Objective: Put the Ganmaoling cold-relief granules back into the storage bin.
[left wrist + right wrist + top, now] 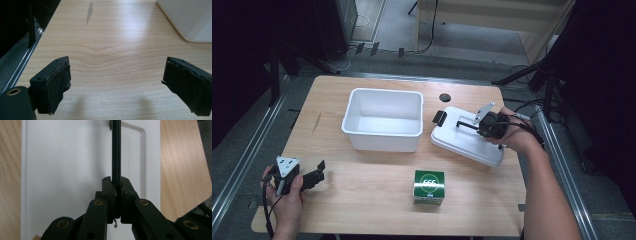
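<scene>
We've got the white lid near the right edge of the bench, lying slanted, with its far-left corner just beside the white tub and its near-right corner close to the bench's right edge. The lid's black handle runs as a thin upright bar down the lid's middle in the right gripper view.

Right gripper: fingers clamped tight on that handle, the bar pinched between the pads with no visible gap. The right hand holds the gripper over the lid's far half, pointing left toward the tub. A black latch sits on the lid's far-left end.

The tub sits open-side-up at the middle of the bench toward the far edge, and we see nothing inside it. A green box with a white round logo stands toward the near edge, right of centre, well apart from the lid and tub.

Left gripper: at the near-left corner of the bench, held by the left hand. Its fingers are spread wide with nothing but bare wood between them. The tub's corner shows at the top right of the left gripper view.

A small black round mark sits on the bench near the far edge, just beyond the lid.
</scene>
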Demonstrator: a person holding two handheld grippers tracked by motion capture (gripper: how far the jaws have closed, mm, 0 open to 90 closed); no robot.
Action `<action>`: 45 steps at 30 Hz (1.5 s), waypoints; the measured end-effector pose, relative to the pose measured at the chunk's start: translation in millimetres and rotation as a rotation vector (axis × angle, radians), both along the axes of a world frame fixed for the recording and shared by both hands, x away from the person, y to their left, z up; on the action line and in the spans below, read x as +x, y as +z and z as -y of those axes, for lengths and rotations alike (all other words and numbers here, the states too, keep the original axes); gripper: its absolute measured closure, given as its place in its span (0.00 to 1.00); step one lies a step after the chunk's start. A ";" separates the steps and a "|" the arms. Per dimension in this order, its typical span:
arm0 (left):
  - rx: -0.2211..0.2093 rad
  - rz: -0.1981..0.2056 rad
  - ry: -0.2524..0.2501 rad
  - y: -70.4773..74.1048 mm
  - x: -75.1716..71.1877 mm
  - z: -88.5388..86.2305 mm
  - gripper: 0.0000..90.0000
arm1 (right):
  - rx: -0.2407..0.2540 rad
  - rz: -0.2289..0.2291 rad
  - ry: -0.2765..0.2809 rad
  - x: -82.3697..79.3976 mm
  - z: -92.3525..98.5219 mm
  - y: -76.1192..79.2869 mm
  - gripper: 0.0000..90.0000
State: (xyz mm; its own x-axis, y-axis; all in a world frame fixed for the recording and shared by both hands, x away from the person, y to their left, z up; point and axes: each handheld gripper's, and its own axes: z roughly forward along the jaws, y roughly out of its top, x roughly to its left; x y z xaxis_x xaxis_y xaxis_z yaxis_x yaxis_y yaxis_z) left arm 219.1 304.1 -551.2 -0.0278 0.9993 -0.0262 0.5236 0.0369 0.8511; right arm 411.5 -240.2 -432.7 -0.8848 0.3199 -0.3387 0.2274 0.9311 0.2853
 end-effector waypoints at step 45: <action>0.005 -0.002 -0.002 0.1 -0.3 -0.1 0.09 | 0.050 -0.052 -0.074 -20.9 -5.9 -19.4 0.10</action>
State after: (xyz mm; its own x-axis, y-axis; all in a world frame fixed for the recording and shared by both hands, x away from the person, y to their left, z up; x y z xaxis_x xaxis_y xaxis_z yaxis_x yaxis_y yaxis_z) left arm 218.7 304.2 -551.2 -0.0260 0.9994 -0.0213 0.5256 0.0318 0.8501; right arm 390.6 -234.4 -452.2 -0.8742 0.4002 -0.2749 0.3106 0.8962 0.3168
